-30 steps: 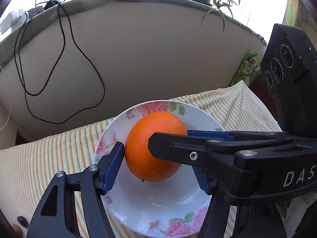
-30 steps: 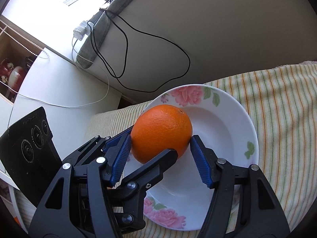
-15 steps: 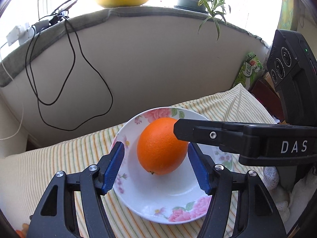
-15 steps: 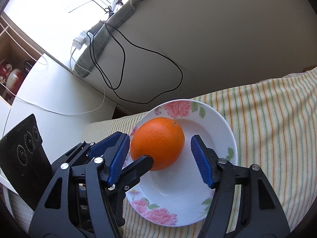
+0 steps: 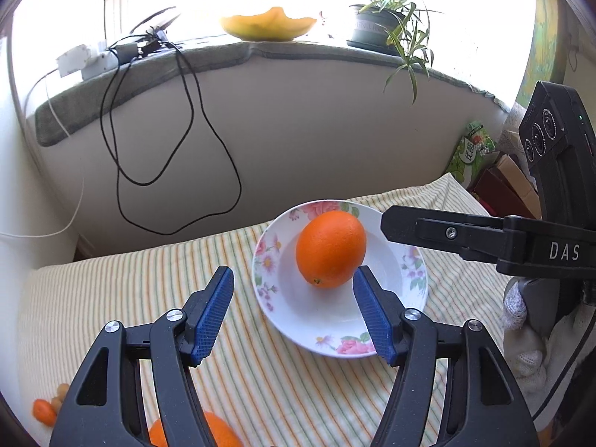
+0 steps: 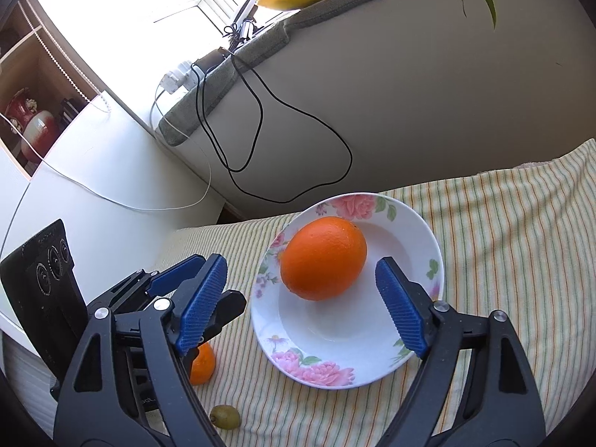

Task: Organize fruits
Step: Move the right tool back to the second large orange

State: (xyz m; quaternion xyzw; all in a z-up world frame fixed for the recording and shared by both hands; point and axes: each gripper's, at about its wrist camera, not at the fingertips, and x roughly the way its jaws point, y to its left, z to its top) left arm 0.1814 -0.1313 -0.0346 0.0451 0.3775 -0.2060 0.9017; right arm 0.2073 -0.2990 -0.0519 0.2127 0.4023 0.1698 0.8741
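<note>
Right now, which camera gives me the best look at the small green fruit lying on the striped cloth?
The right wrist view: the green fruit lies unobstructed on the cloth, near a small orange. The left wrist view does not clearly show it; only small blurry fruits at its lower left edge.
</note>
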